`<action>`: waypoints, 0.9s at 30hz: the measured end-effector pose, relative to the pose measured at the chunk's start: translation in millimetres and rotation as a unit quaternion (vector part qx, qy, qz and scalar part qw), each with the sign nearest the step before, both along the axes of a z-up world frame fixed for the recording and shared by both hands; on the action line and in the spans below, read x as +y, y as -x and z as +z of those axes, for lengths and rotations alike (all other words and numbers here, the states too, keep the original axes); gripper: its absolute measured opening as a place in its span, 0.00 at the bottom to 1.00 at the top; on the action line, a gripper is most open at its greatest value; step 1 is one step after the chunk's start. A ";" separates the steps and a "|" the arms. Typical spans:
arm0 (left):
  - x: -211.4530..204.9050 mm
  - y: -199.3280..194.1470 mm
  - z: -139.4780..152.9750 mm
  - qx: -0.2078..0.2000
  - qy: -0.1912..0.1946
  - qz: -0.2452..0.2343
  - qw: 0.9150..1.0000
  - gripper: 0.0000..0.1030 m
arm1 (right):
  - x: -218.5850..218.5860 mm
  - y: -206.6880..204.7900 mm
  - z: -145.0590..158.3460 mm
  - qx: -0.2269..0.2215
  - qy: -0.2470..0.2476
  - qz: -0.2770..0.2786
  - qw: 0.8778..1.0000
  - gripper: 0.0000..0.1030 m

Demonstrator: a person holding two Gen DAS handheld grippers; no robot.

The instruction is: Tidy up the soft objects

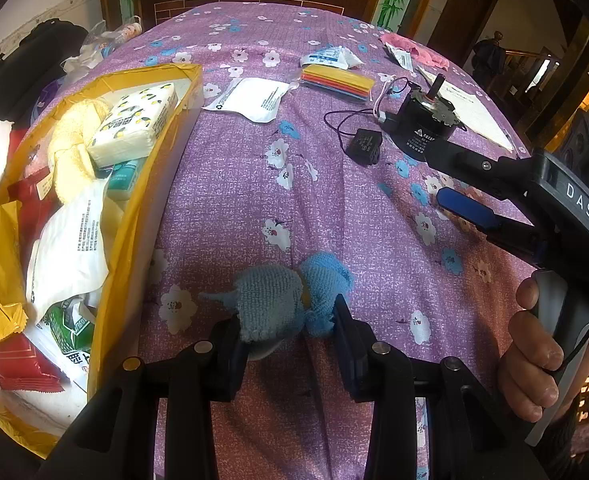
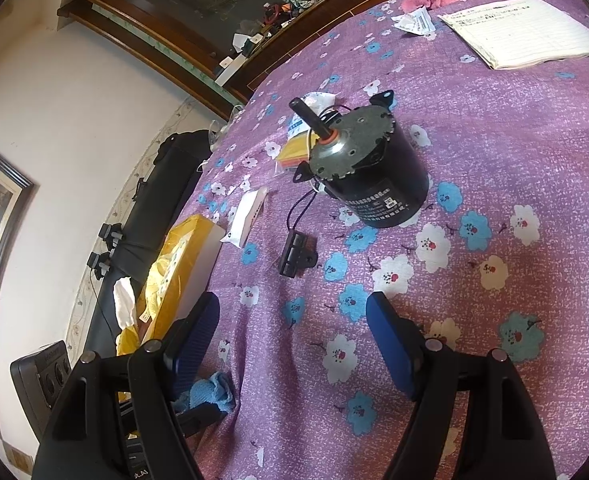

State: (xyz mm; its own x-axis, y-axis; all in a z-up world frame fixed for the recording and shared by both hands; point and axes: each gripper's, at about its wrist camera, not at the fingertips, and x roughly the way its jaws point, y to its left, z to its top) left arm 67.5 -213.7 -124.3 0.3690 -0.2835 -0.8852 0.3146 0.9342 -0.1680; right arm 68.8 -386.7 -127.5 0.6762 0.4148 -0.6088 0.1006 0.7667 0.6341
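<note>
While the purple flowered tablecloth (image 1: 222,200) carries a yellow box (image 1: 134,216) crammed with packets at its left edge, a black motor (image 2: 368,172) stands farther out. The right gripper (image 2: 294,338) hovers spread and empty. The left gripper (image 1: 288,334) pinches a small blue cloth (image 1: 290,296) on the tablecloth, just beside the box.

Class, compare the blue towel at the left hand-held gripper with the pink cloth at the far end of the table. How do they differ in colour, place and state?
The blue towel is light blue; the pink cloth is pink. The blue towel is bunched between the pads of the left hand-held gripper, which is shut on it, at the near end; the pink cloth lies loose and untouched at the far end, beside a notepad. Both are soft fabric on the purple flowered tablecloth, outside the yellow box.
</note>
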 end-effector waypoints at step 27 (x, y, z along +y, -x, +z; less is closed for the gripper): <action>10.0 5.2 2.9 -0.004 0.017 0.001 1.000 0.38 | 0.9 -2.1 -2.2 0.000 -0.003 0.003 1.000 0.73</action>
State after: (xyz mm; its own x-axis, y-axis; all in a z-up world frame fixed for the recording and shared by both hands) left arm 62.3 -203.7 -121.4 0.3764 -0.3125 -0.8721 0.3134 0.9289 -0.1976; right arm 70.9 -385.8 -129.7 0.6740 0.4229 -0.6058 0.0948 0.7637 0.6386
